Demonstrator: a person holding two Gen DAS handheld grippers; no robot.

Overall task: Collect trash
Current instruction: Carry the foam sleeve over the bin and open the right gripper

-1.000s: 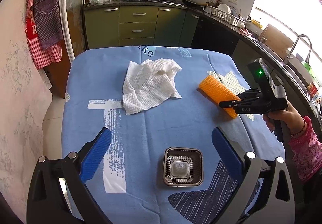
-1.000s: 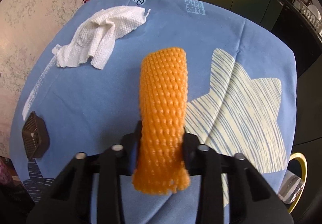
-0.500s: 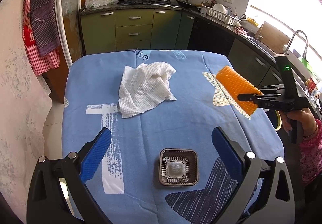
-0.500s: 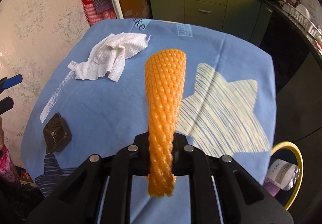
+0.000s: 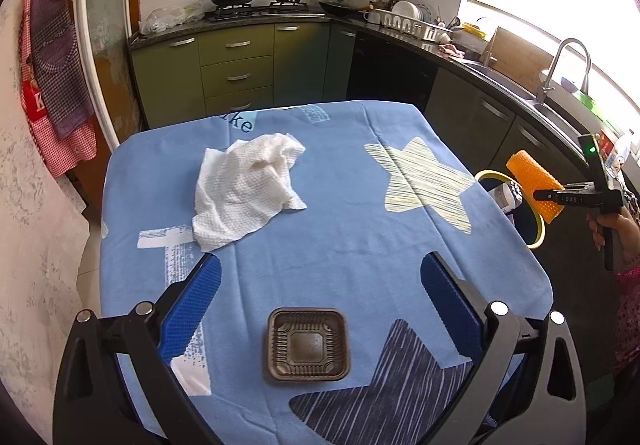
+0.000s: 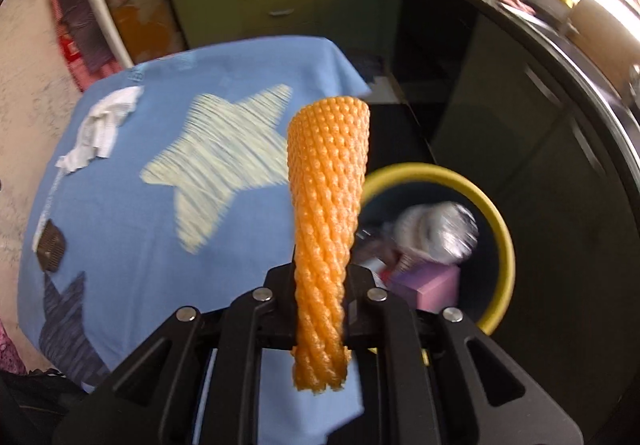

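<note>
My right gripper is shut on an orange foam net sleeve and holds it in the air past the table's right edge, beside a yellow-rimmed bin. It also shows in the left wrist view, with the sleeve over the bin. My left gripper is open and empty above a brown plastic tray near the table's front edge. A crumpled white paper towel lies on the blue tablecloth further back.
The bin holds a plastic bottle and a pink box. Green kitchen cabinets stand behind the table. A dark counter with a sink tap runs along the right. Aprons hang at left.
My right gripper has carried the orange sleeve to the right, off the table and over to the bin. My left gripper stays open over the brown tray.
</note>
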